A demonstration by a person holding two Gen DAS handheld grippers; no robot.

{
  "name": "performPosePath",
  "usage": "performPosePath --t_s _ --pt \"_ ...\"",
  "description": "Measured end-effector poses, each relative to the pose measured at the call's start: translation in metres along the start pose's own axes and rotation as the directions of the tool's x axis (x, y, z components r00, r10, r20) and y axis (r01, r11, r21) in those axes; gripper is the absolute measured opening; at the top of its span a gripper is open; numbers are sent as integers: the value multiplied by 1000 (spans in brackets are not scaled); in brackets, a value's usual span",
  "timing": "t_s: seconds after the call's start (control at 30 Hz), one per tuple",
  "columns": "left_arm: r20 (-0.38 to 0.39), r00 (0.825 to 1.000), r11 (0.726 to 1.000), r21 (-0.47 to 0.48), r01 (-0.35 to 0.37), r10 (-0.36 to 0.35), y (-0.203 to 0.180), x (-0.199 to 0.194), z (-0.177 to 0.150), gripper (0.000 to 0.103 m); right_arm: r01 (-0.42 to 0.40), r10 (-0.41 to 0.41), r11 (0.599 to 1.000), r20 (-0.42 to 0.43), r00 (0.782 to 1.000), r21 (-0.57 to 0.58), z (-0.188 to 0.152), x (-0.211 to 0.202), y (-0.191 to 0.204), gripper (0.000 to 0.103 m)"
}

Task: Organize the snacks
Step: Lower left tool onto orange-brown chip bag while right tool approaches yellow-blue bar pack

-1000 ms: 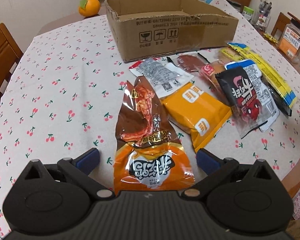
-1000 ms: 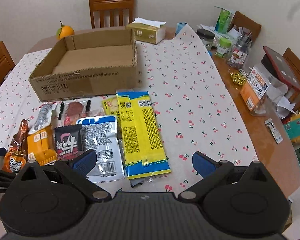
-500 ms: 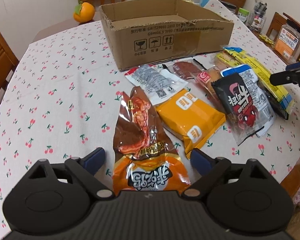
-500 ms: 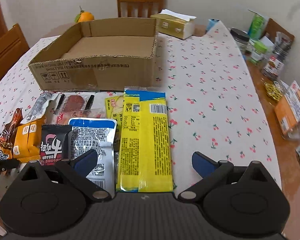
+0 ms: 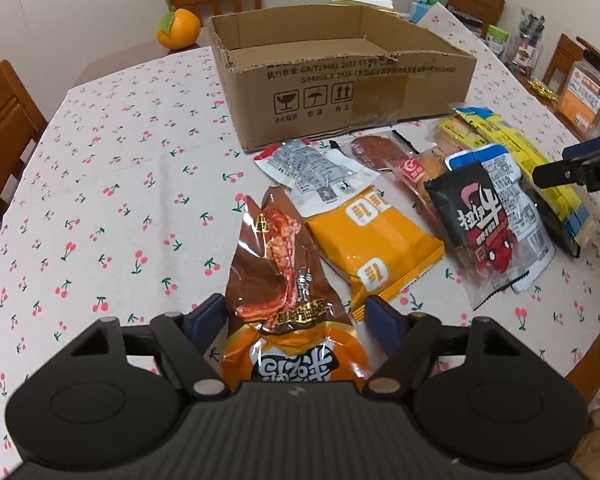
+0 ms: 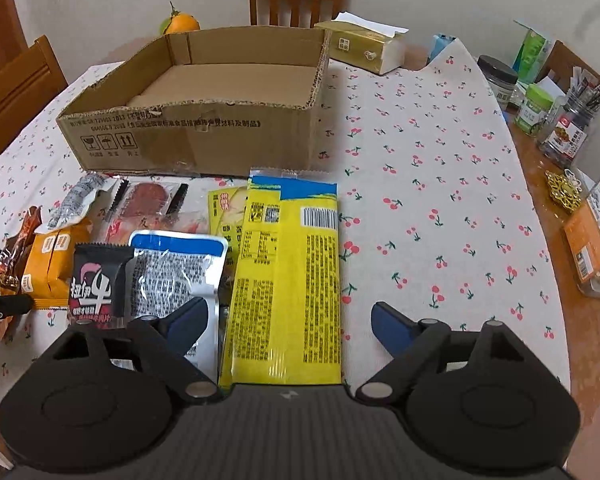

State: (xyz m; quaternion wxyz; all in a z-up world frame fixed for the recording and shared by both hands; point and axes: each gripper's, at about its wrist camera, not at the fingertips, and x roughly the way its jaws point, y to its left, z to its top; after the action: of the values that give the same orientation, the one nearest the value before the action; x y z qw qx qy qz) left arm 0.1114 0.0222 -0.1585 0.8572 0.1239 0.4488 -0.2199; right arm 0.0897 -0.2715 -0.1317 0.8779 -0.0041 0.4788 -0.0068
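Straddling: left gripper (image 5: 296, 316), jaws apart, one blue finger (image 5: 208, 318) on each side of the brown-and-orange snack packet (image 5: 284, 280); whether the pads touch the wrapper cannot be told.
Right gripper (image 6: 288, 318): jaws wide apart, low over the near end of the yellow snack packet (image 6: 292, 272); the left finger sits over the blue-topped clear packet (image 6: 180, 268), the right finger over bare cloth; nothing clamped.
Brown-and-orange snack packet: lies flat on the tabletop (image 5: 100, 184), crinkled glossy film, brown upper part with a red meat picture, orange lower part under the gripper body.
Yellow snack packet: long, flat, yellow with a blue top band and barcode, back side up, running from just in front of the cardboard box (image 6: 204, 120) toward the camera.
Other snacks: orange packet (image 5: 374, 240) just beside the brown one; black packet (image 5: 484, 224) overlapping the blue-topped clear one; grey-printed and reddish packets near the box front.
Cardboard box: open-topped, shallow, no snacks inside, standing behind the row of snacks.
Background: an orange fruit (image 5: 179, 29) beyond the box, a tissue pack (image 6: 364, 46) at its far right corner.
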Motion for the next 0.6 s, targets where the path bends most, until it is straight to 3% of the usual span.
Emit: performPosePath --t_s 0.47,0.6 --pt "-1 1000 999 -40 -22 22 -2 2 2 69 -45 45 999 8 999 -2 11 20 -3 89" --pt "-5 1000 999 -37 -26 25 -3 2 3 69 -78 78 997 -6 997 7 11 23 -5 73"
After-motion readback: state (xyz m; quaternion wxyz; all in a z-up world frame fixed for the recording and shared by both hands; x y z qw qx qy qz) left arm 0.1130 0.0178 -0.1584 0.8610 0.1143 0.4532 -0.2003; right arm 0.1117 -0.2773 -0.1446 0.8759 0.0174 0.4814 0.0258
